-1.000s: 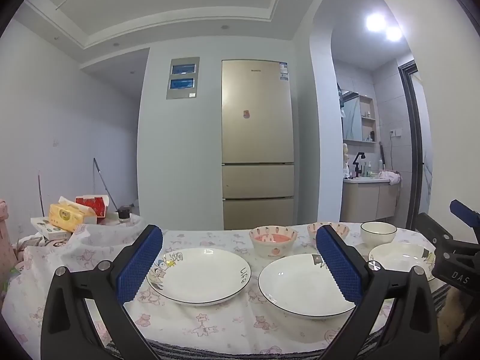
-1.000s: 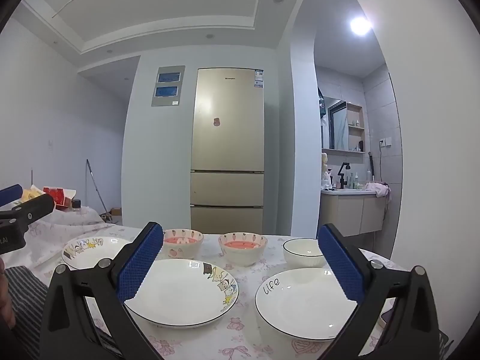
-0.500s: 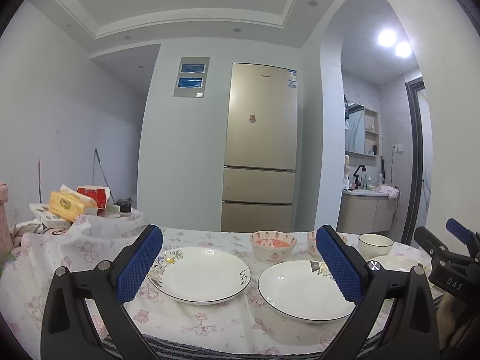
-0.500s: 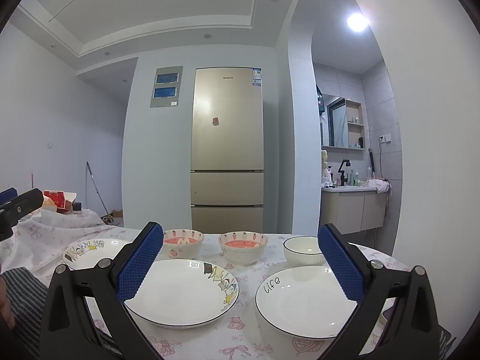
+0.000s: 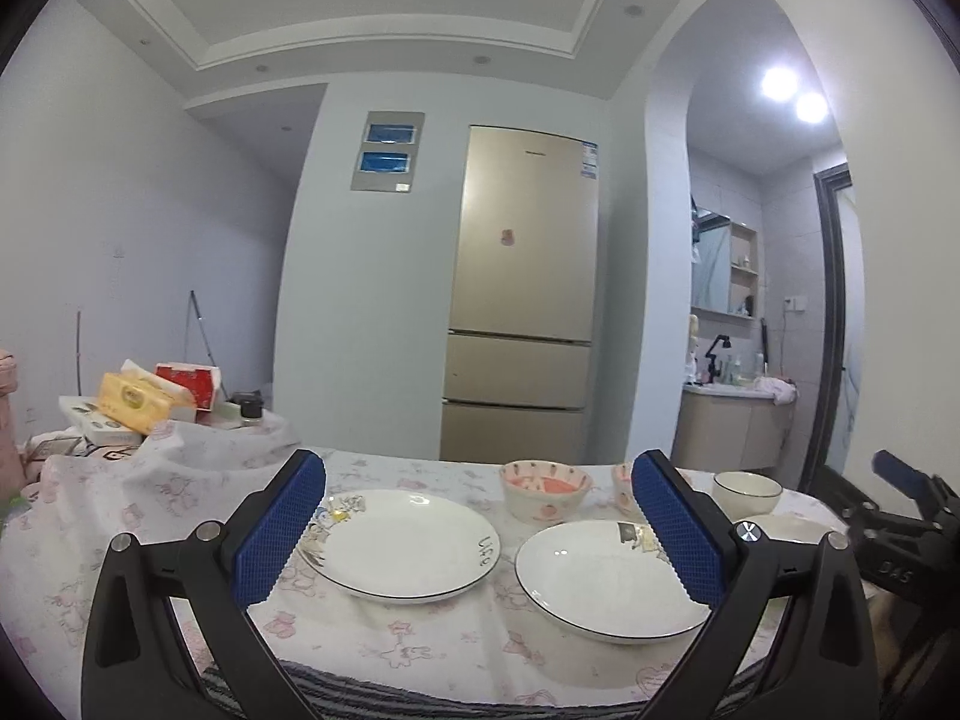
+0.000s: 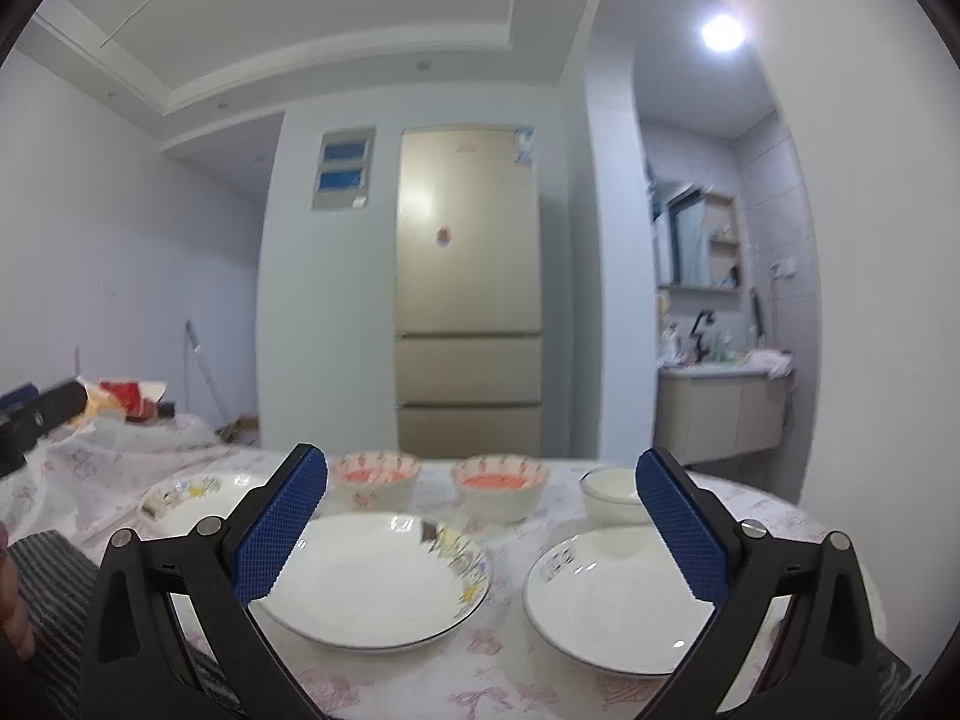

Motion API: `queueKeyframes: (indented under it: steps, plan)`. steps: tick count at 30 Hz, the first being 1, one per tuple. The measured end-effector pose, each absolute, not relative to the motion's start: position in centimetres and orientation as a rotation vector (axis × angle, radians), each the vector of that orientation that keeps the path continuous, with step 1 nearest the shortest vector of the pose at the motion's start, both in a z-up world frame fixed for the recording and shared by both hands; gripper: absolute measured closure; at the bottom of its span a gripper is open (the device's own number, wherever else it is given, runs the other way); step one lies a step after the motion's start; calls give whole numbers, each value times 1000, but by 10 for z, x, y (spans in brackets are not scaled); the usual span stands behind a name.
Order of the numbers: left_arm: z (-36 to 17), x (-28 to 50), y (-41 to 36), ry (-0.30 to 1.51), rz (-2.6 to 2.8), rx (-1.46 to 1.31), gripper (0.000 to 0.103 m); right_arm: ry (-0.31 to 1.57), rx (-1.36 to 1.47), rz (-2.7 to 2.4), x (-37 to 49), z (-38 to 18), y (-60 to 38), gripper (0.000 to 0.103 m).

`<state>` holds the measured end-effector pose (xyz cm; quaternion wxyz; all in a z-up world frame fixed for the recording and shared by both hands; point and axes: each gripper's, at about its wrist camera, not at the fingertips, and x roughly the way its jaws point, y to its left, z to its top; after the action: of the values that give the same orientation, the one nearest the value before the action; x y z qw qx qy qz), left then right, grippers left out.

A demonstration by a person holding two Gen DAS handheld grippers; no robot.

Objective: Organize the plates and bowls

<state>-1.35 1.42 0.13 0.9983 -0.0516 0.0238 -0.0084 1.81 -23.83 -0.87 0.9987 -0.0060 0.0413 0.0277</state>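
Three plates are spread along the table [image 5: 420, 648] near its front edge, with bowls [image 6: 501, 489] lined up behind them. The left tool [image 5: 480, 531] and right tool [image 6: 483, 531] are held wide apart, gripping nothing, above the plates [image 6: 372, 579].

right gripper [image 6: 480, 528] agape, plates [image 6: 372, 579], bowls [image 6: 501, 487]

— What's the table [image 5: 420, 648] carrying on my feed?

— I see a floral cloth [image 5: 384, 630] over it, with a striped cloth [image 5: 372, 687] at the near edge. Three white plates sit in a row: left plate [image 5: 405, 543], middle plate [image 5: 600, 579], right plate [image 6: 624, 594].

— Behind them?

— Two pink bowls [image 6: 501, 489] side by side and a white bowl [image 5: 747, 491]. Boxes [image 5: 129, 405] are piled at the far left.
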Motion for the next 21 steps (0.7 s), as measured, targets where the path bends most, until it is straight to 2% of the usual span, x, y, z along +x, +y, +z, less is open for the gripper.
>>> queueKeyframes:
  steps: [21]
  plan:
    - [-1, -22, 10, 8, -17, -79, 0, 49, 20, 28, 11, -10, -245, 0]
